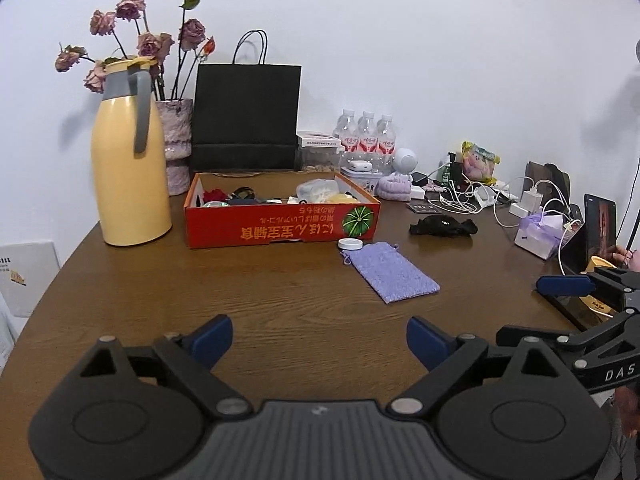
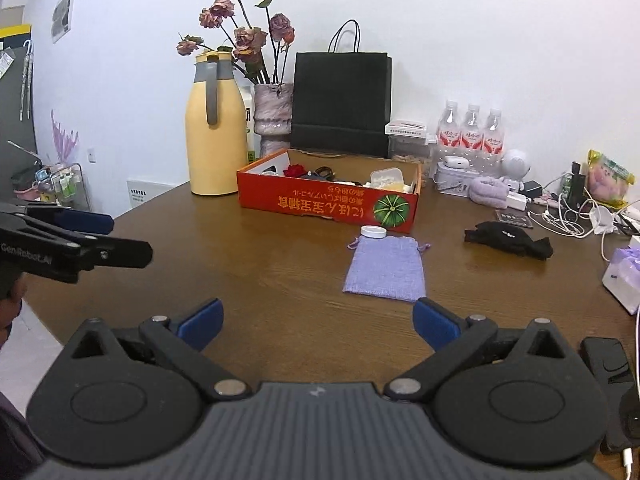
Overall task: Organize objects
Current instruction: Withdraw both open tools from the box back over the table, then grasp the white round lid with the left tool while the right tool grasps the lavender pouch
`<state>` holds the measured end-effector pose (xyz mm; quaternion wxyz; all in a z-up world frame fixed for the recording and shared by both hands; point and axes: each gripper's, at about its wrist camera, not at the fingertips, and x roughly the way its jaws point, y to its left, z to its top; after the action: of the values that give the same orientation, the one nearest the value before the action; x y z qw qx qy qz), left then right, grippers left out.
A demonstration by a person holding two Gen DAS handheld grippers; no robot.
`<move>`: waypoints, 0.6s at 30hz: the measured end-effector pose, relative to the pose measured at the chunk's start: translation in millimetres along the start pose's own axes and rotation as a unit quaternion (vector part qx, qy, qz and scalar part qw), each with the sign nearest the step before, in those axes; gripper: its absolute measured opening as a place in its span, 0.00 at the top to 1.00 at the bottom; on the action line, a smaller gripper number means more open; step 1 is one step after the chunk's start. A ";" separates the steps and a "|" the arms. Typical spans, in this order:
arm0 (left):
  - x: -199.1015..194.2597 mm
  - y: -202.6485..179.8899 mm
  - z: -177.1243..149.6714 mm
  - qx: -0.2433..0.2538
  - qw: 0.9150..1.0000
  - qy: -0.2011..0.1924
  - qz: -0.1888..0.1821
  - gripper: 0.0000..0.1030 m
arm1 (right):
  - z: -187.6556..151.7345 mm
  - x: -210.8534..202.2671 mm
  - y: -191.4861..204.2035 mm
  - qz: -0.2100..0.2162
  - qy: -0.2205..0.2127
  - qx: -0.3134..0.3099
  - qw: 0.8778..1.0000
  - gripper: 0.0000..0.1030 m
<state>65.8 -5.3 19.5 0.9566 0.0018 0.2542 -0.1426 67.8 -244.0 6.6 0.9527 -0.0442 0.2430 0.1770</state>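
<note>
The red cardboard box sits toward the back of the brown table, its front printed with a green pumpkin, and it already holds a jumble of small things: something dark red like a rose, a clear plastic tub and darker items too small to name. Just in front of its right corner lies a small white lid, touching or nearly touching the top edge of a flat lavender drawstring pouch, which lies on bare wood in the middle of the table. To the right, well apart from the pouch, a crumpled black cloth lies loose. These three look like what is left to put away, so the job seems partly done, with the box filled but the loose pieces not yet gathered. Both tongs are empty with their blue pads spread wide: the right tongs hover low over the near table edge, aimed at the pouch, and the left tongs hang further left at similar height. Behind the box stand a yellow thermos jug, a vase of dried roses and a black paper bag; cables and chargers clutter the far right.
</note>
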 end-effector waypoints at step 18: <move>288.7 -15.2 87.4 0.071 0.994 0.036 -0.081 0.15 | 47.9 221.0 -106.3 -0.038 0.075 0.002 0.996 0.04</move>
<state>343.7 -105.0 -43.9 0.9296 0.0541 0.2765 -0.2375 308.4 -265.4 -57.3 0.9379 -0.0642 0.3126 0.1362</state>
